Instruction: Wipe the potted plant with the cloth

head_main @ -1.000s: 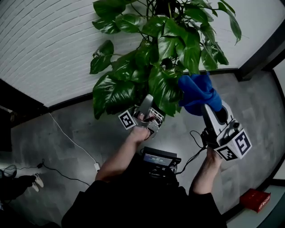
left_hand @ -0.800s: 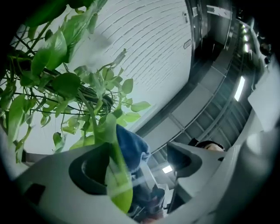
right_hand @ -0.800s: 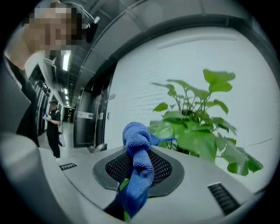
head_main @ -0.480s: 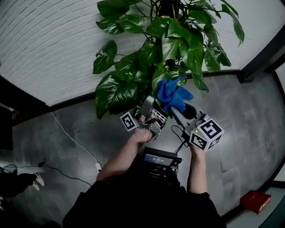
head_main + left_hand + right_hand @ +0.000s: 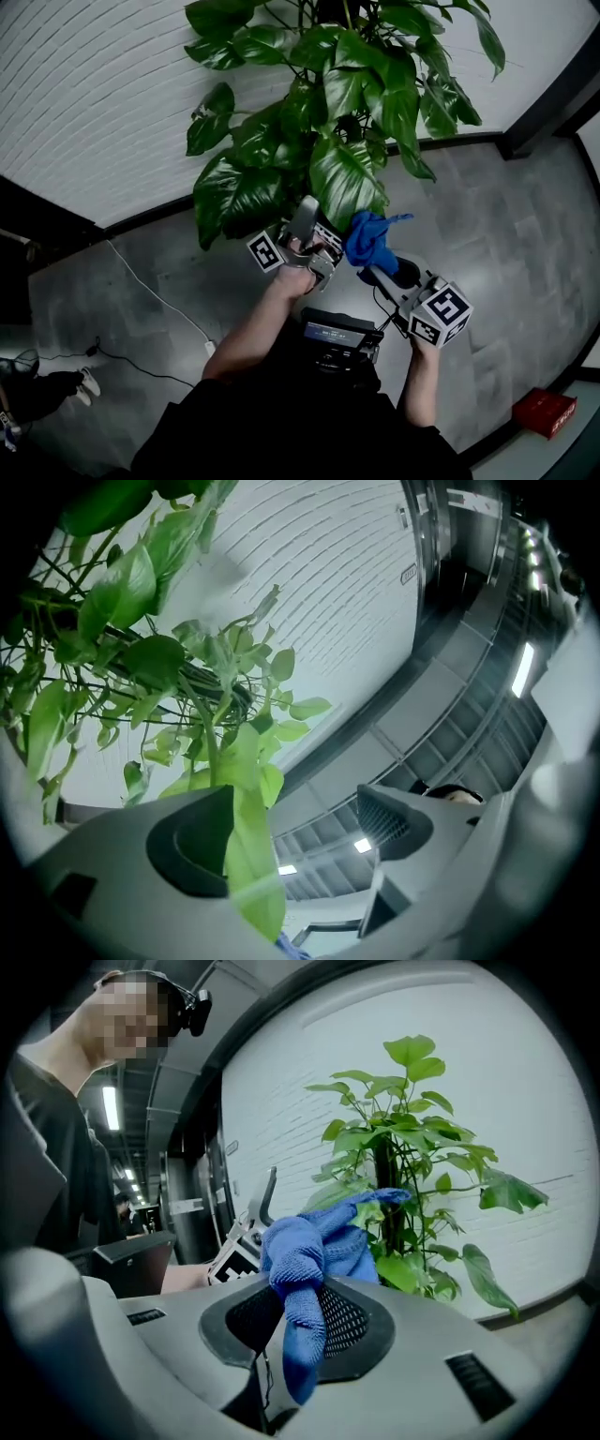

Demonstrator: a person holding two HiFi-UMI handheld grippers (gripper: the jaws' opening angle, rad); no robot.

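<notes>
Blue cloth (image 5: pixel 371 240): bunched into a wad and gripped at its lower fold, with the free end flopping towards the foliage. It sits just beside the lowest big leaf (image 5: pixel 343 180); whether it touches I cannot tell.
Right gripper (image 5: pixel 367 269): jaws closed tight on the cloth (the right gripper view shows a tail of it hanging down between the pads).
Left gripper (image 5: pixel 304 214): jaws apart and pushed up under the leaves. One pale leaf blade (image 5: pixel 246 855) lies against the left pad, unclamped.
Risk: with nothing holding that leaf, a wipe would likely just push it aside instead of cleaning it. A hard drag with the wadded cloth could crease or tear a blade, or tug its thin stalk. The dangling tail might also snag on a stem.
Potted plant (image 5: pixel 323 112): tall, dense and glossy, with broad dark-green heart-shaped leaves drooping on slim stalks around an upright central stem. The pot itself is hidden under the foliage.
Brick wall (image 5: pixel 103 94): white, directly behind the plant and meeting the grey floor (image 5: pixel 525 216).
</notes>
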